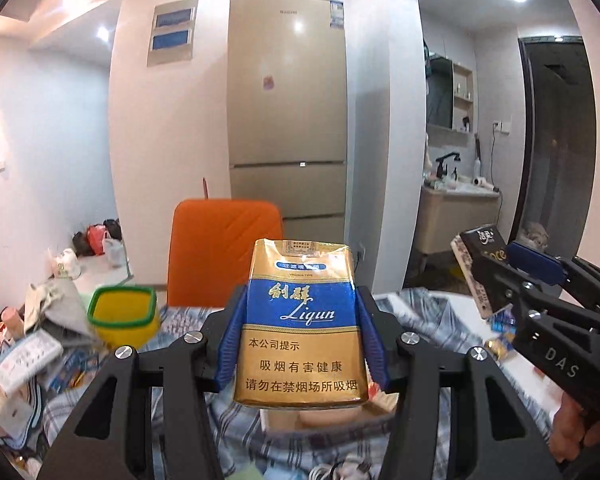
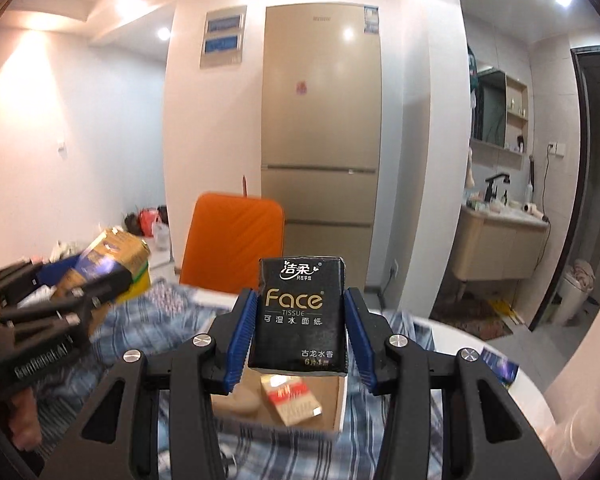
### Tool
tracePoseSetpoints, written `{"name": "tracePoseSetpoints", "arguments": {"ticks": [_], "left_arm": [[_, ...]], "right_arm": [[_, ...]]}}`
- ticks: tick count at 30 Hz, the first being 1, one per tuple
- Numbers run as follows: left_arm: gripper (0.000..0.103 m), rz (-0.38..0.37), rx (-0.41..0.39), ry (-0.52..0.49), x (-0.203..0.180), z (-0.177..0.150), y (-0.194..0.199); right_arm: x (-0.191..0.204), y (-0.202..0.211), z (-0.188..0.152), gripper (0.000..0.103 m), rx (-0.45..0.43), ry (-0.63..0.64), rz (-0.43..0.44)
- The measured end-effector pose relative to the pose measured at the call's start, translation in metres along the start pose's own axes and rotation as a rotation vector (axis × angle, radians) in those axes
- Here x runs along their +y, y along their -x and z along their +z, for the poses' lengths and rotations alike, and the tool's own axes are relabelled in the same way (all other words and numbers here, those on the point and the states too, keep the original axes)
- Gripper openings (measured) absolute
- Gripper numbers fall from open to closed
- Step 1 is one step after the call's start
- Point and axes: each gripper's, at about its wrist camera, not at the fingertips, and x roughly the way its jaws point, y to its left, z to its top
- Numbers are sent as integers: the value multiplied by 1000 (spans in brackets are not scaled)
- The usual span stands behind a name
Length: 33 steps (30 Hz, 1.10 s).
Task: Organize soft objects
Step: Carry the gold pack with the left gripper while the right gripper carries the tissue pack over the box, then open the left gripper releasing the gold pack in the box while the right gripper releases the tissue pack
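Gold-and-blue soft paper cigarette pack (image 1: 302,320) clamped upright in left tongs (image 1: 300,340), centre frame; black plastic-wrapped tissue pack (image 2: 298,312) likewise pinched in right tongs (image 2: 298,330). Both light, squashy, probably slick-wrapped: best gripped across flat sides, gently. Below, seemingly an open cardboard box (image 2: 284,400) on checked cloth.

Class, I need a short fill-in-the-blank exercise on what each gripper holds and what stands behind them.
1. The left gripper is shut on a gold and ____ cigarette pack.
2. The right gripper is shut on a black ____ pack.
3. The chair back behind them is ____.
4. Below the tissue pack lies an open ____ box.

Missing words: blue; tissue; orange; cardboard
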Motion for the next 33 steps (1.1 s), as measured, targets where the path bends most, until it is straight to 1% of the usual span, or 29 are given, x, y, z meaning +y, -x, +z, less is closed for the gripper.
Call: {"name": "tracePoseSetpoints", "arguments": {"ticks": [2,4,7,9,12,16,19,21,23,26,28,33], "left_arm": [[51,7,-18,4,-2,11,-4],[51,9,-18,11,-2,21,-10],[51,14,-21,15,-3,28,-17],[51,21,-11,17,-2,29,-25],[51,23,32,38,2,23,-42],[51,28,117,40,3,5,-69],[51,34,176,25,0,-7,-90],[51,40,205,33,2,-17,-104],[51,45,243,33,5,-26,-117],[51,51,320,47,11,-42,-138],[51,67,355,44,14,-51,-147],[51,67,455,46,14,-71,-168]], "right_arm": [[-1,-3,14,47,-19,-15,-8],[-2,-9,25,47,-24,-34,-15],[-4,-19,33,47,-26,-58,-19],[-6,-27,35,47,-21,-74,-18],[-10,-41,31,47,2,-95,-19],[-18,-64,17,47,50,-109,-25],[-22,-84,4,47,103,-113,-25],[-23,-99,-6,47,146,-114,-20],[-22,-114,-17,47,187,-98,-14],[-16,-132,-37,47,246,-60,-19],[-14,-147,-49,47,294,-64,-4],[-11,-176,-76,47,385,-54,0]]}}
